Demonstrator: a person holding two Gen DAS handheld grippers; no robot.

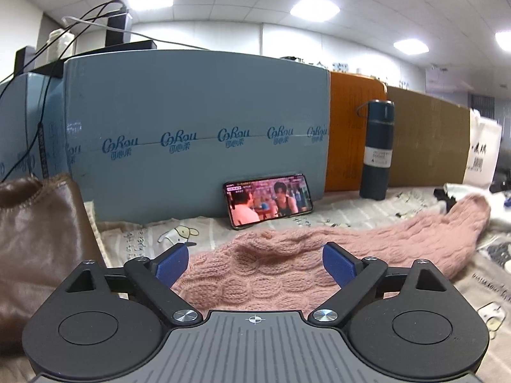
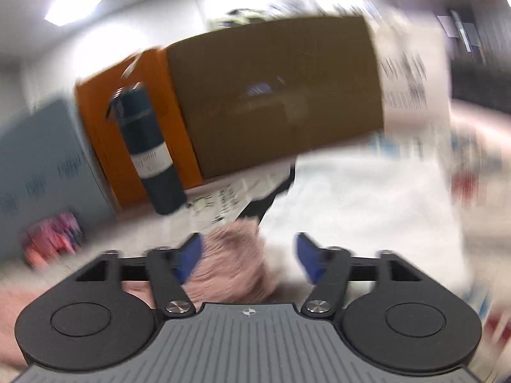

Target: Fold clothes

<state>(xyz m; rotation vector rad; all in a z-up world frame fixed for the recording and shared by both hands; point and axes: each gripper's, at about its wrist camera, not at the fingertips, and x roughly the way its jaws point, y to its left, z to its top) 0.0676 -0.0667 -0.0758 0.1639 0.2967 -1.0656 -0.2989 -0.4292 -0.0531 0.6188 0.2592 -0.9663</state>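
Observation:
A pink cable-knit sweater lies spread on the printed table cover, one sleeve stretching to the far right. My left gripper is open, its blue pads on either side of the sweater's near part, just above it. In the blurred right wrist view, my right gripper is open over the end of the pink sweater, with a white garment lying to its right. A brown garment lies at the left in the left wrist view.
A phone playing video leans on a blue box. A dark flask stands by orange and brown cardboard boxes; it also shows in the right wrist view. A white bag stands far right.

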